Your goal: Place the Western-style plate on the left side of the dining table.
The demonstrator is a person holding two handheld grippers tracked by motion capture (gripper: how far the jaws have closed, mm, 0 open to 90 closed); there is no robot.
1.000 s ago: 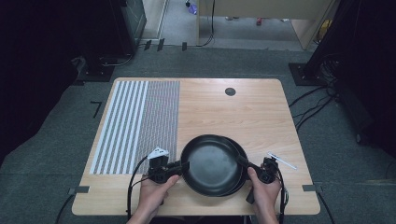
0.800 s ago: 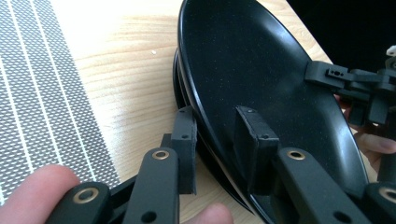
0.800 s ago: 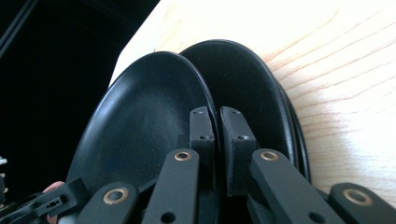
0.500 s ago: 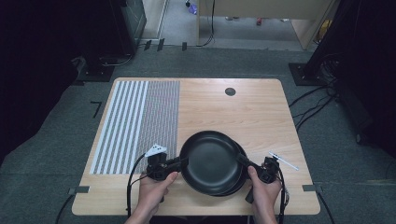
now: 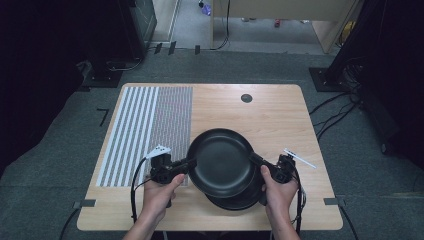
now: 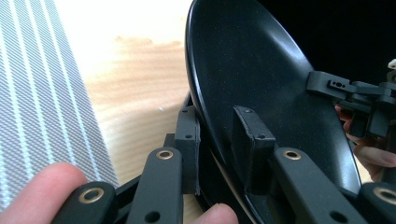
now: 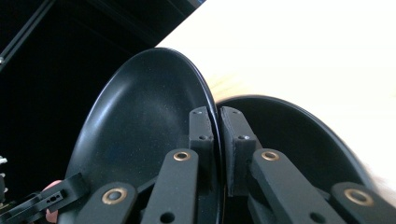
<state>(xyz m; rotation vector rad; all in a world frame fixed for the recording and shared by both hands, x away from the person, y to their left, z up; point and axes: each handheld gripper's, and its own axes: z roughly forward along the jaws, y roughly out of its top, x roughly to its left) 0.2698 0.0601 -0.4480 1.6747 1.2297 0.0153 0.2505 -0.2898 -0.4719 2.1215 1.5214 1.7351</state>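
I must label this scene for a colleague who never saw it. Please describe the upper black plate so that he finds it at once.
On the wooden table, look at the near edge, right of the striped mat. The upper black plate hangs between the left gripper and right gripper, each clamped on its rim. Unlike the lower black plate, it is lifted.

A round black matte plate hangs between the two grippers, over the near middle of the pale wooden table. The left gripper clamps the plate's left rim, its jaws closed on the edge, with the person's left hand wrapped around its body just behind. The right gripper pinches the opposite rim, backed by the right hand. Directly below the held plate, between the two grippers, a second round black plate lies on the table, mostly covered. A grey-and-white striped mat spreads beyond the left gripper.
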